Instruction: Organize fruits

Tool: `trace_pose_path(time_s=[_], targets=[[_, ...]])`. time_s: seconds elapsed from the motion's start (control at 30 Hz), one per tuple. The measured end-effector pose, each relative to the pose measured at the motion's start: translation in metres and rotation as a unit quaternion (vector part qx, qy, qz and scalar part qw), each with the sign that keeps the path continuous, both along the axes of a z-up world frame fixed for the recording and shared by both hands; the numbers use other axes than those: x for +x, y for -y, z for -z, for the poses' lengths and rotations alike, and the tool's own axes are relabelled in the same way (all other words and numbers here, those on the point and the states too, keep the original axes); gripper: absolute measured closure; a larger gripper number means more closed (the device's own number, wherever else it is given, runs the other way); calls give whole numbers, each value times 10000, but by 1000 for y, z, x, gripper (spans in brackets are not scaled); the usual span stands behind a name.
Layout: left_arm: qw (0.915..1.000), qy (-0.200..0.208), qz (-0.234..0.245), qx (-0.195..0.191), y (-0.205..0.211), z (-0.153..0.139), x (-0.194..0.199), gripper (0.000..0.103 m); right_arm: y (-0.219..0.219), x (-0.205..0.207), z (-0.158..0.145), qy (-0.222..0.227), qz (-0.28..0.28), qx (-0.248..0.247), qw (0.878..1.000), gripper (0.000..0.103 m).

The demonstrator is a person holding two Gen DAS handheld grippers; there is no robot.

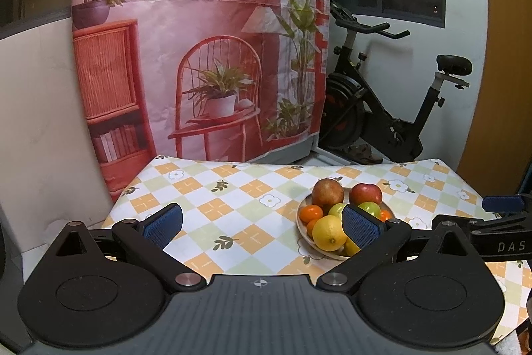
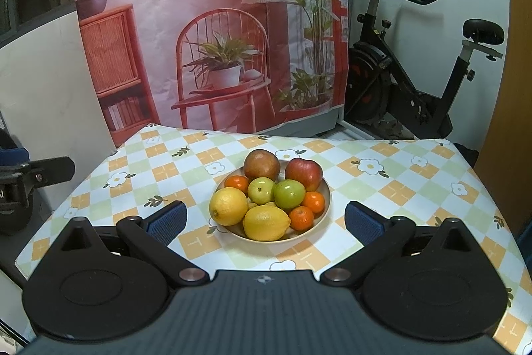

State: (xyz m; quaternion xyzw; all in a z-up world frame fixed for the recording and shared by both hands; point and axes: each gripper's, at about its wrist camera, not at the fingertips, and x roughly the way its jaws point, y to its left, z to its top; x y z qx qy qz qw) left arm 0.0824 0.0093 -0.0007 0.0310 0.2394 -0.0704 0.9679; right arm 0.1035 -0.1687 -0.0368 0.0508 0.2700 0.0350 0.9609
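Plate: a shallow, round, beige plate (image 2: 324, 200) sits just ahead of the right gripper (image 2: 265, 218), between its fingers in that view; it lies ahead and to the right of the left gripper (image 1: 262, 227).
Fruit: all heaped on the plate, touching one another. Two dimpled yellow lemons (image 2: 266, 223) lie nearest the right gripper, two smooth green apples (image 2: 289, 194) in the middle, three small glossy oranges (image 2: 301, 217) round them, a dull red-brown pomegranate (image 2: 261, 164) and a shiny red apple (image 2: 303, 173) at the far side.
Left gripper: spread wide, holding nothing; black arms, blue ribbed pads (image 1: 163, 227). Its right pad covers part of the plate in its own view.
Right gripper: also spread wide and empty, level above the near edge of the worktop (image 2: 399, 188).
Worktop: covered by a smooth cloth of orange, green and white checks with printed flowers.
Room: beyond both grippers hangs a creased printed backdrop (image 2: 206, 22) of a chair and potted plants; to its right stands a black exercise bike (image 2: 415, 82) against a white wall.
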Motion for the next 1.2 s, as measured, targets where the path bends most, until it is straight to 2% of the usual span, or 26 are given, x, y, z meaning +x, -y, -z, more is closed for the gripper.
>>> trace_pose_path(time_s=[1.2], targets=[[9999,-108,30,-19,-2,3,1,0,-3,-1,-5,84,-32,-69,9999,0]])
